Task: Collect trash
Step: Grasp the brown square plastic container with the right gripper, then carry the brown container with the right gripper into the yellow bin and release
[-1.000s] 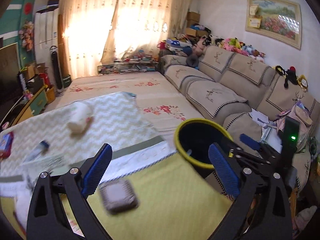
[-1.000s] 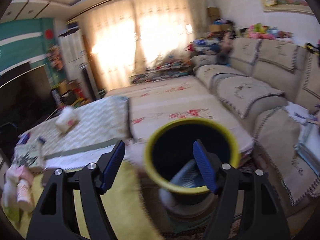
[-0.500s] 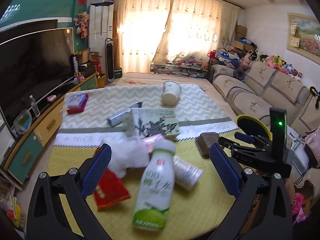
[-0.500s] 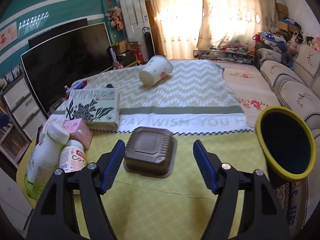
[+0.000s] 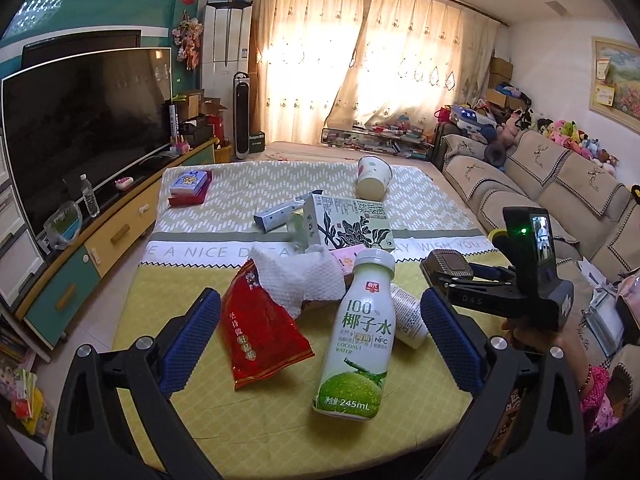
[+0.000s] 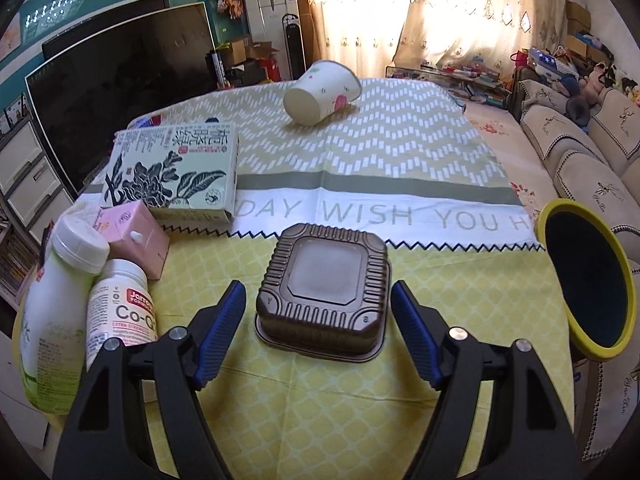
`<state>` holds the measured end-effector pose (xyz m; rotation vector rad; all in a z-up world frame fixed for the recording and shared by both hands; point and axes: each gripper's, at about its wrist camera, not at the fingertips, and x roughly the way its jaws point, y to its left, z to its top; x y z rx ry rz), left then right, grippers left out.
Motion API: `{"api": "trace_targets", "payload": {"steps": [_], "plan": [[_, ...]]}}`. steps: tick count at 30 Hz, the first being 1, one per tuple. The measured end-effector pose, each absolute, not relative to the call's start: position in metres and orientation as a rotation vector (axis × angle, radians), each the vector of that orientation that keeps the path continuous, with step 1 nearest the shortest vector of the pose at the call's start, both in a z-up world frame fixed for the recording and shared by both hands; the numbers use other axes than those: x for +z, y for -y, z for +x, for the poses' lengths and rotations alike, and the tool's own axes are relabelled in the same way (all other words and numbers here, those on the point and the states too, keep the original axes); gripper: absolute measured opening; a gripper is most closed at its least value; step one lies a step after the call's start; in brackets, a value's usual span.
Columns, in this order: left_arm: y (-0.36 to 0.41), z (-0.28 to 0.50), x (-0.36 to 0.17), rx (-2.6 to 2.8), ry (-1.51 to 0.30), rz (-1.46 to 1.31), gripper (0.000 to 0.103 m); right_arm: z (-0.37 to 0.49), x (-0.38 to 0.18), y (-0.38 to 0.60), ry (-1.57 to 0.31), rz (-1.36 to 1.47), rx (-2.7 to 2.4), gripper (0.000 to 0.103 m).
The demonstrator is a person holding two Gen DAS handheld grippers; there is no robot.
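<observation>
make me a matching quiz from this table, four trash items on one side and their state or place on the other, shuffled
Items:
1. coconut water bottle
2. paper cup
3. brown tray
4. red snack bag

States:
A. upside down between the right claw's open fingers
B. lying on its side on the zigzag cloth
C. lying crumpled beside a white paper towel
D. capped, green label

Pairs: 1-D, 2-B, 3-A, 4-C

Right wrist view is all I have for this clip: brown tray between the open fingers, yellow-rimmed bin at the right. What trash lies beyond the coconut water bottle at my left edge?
Observer: A red snack bag lies beside the bottle, outside your frame.
Operator: Anything on it?
Observer: A crumpled white tissue overlaps its far end.
Operator: And the left gripper?
Observer: The left gripper is open and holds nothing; bag and bottle lie ahead of it.
</observation>
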<state>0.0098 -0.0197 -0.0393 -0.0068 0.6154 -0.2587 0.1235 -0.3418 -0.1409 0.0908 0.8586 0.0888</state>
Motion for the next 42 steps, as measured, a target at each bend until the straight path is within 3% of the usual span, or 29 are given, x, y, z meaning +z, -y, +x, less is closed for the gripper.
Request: {"api": "trace_targets", "payload": {"steps": [2,4,6,16,26,42], "plan": [[0.018,0.011,-0.040,-0.259,-0.620,-0.016,0.098,0.124,-0.145,0.339,-0.869,0.087,0.087,0.070],[0.017,0.013,-0.041,-0.256,-0.624,-0.023,0.098,0.126,-0.144,0.339,-0.861,0.080,0.082,0.060],[0.016,0.014,-0.042,-0.252,-0.627,-0.026,0.098,0.126,-0.145,0.340,-0.860,0.082,0.084,0.059],[0.014,0.019,-0.050,-0.237,-0.637,-0.027,0.098,0.113,-0.131,0.359,-0.809,0.110,0.080,0.059],[0.016,0.027,-0.063,-0.226,-0.663,-0.023,0.098,0.104,-0.115,0.470,-0.740,0.199,-0.187,0.059],[0.029,0.035,-0.069,-0.229,-0.679,0.001,0.098,0.120,-0.165,0.600,-0.823,0.290,-0.478,0.059]]}}
